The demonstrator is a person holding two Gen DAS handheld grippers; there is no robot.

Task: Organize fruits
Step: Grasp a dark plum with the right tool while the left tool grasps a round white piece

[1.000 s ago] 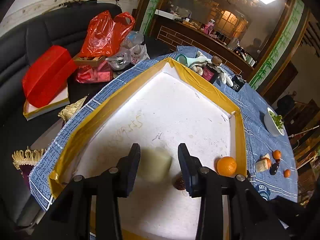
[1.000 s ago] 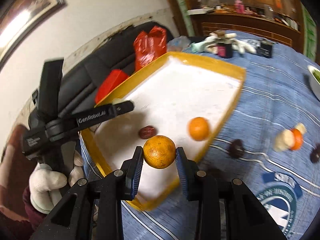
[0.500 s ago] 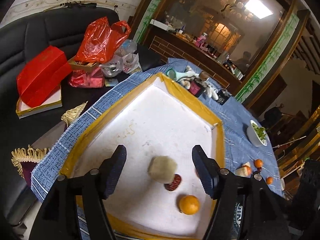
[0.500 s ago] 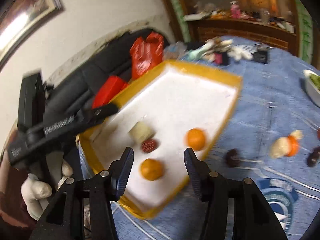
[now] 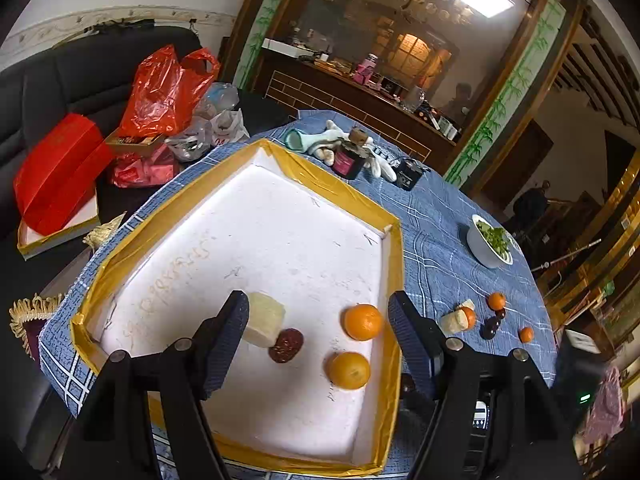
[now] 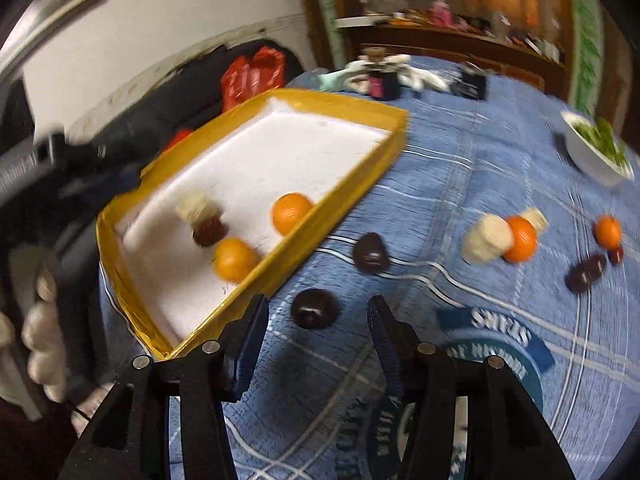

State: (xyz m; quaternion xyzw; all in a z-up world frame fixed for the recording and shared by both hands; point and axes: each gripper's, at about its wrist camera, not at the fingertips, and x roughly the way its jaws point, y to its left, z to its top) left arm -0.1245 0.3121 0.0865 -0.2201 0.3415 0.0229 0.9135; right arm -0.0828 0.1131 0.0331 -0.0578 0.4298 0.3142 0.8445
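Observation:
A white tray with a yellow taped rim (image 5: 394,280) holds a pale chunk (image 5: 264,320), a dark red fruit (image 5: 286,345) and two oranges (image 5: 363,321) (image 5: 349,370). My left gripper (image 5: 320,320) hovers above them, jaws wide and still opening, gripping nothing. In the right wrist view the tray (image 6: 332,100) lies to the left. My right gripper (image 6: 318,316) is low over the blue cloth, its jaws closing either side of a dark round fruit (image 6: 315,309), pads not pressing it. Another dark fruit (image 6: 371,253), a pale chunk (image 6: 486,240) and an orange (image 6: 520,239) lie further out.
A white bowl of greens (image 5: 490,242) stands at the table's right. A jar (image 5: 348,160) and white gloves sit beyond the tray. Red bags (image 5: 164,92) and a red box lie on the black sofa to the left. A gloved hand (image 6: 44,320) holds the left gripper.
The left gripper opened, left the pale chunk in the tray and drew back upward. The right gripper dropped its orange in the tray, then moved right and down over a dark fruit.

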